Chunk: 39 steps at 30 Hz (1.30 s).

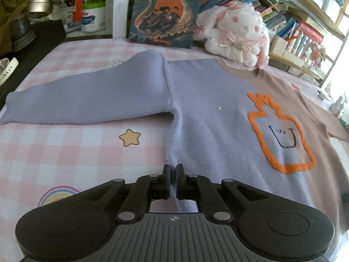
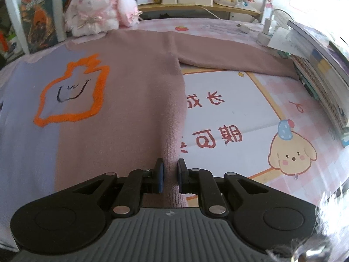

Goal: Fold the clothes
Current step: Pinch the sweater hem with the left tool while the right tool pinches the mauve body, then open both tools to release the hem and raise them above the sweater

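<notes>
A two-tone sweater lies flat on the bed, lavender on one half [image 1: 207, 113] and dusty pink on the other [image 2: 130, 91], with an orange outlined face on the chest [image 1: 281, 135]. Its lavender sleeve [image 1: 82, 100] stretches out to the left and its pink sleeve [image 2: 229, 52] to the right. My left gripper [image 1: 173, 180] is shut on the sweater's lavender bottom side edge. My right gripper [image 2: 170, 175] is shut on the pink bottom side edge, which bunches into a ridge between the pads.
The bed has a pink checked cover [image 1: 65, 152] with cartoon prints [image 2: 290, 152]. A plush rabbit [image 1: 237, 30] and a large book [image 1: 165, 11] stand at the far edge. Stacked books [image 2: 322, 83] lie on the right, bookshelves [image 1: 305, 21] behind.
</notes>
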Each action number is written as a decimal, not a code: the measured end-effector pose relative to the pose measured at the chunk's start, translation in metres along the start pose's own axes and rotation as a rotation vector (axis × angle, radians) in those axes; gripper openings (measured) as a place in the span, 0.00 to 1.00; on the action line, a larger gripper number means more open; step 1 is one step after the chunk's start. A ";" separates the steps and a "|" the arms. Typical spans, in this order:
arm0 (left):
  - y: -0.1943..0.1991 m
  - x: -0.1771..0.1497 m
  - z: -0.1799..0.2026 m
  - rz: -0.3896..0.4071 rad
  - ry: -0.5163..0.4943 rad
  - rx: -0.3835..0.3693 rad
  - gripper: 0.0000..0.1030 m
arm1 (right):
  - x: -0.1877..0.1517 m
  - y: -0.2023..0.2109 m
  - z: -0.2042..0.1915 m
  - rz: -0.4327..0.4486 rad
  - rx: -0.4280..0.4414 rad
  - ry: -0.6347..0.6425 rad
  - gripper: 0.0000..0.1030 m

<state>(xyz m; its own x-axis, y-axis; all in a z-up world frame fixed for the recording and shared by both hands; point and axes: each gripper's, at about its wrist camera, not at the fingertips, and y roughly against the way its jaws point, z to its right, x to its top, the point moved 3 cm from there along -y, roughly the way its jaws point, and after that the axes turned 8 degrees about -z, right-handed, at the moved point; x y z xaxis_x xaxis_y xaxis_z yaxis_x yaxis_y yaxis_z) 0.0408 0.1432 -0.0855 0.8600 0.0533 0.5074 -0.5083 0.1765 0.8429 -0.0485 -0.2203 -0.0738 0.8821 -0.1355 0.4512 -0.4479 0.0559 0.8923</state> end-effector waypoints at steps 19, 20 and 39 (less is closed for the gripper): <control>0.003 -0.004 -0.010 0.008 0.005 0.011 0.04 | -0.002 -0.001 -0.009 0.008 0.013 0.029 0.12; 0.003 -0.004 -0.009 0.010 0.001 0.016 0.04 | -0.002 -0.001 -0.010 0.008 0.013 0.034 0.12; 0.052 -0.039 0.060 0.085 0.019 0.096 0.17 | -0.004 0.016 0.002 0.060 0.109 0.140 0.49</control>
<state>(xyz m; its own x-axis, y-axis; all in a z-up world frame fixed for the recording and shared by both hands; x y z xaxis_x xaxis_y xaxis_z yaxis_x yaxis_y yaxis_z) -0.0215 0.0914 -0.0504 0.8139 0.0830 0.5750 -0.5805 0.0752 0.8108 -0.0599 -0.2209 -0.0617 0.8615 0.0047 0.5077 -0.5069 -0.0488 0.8606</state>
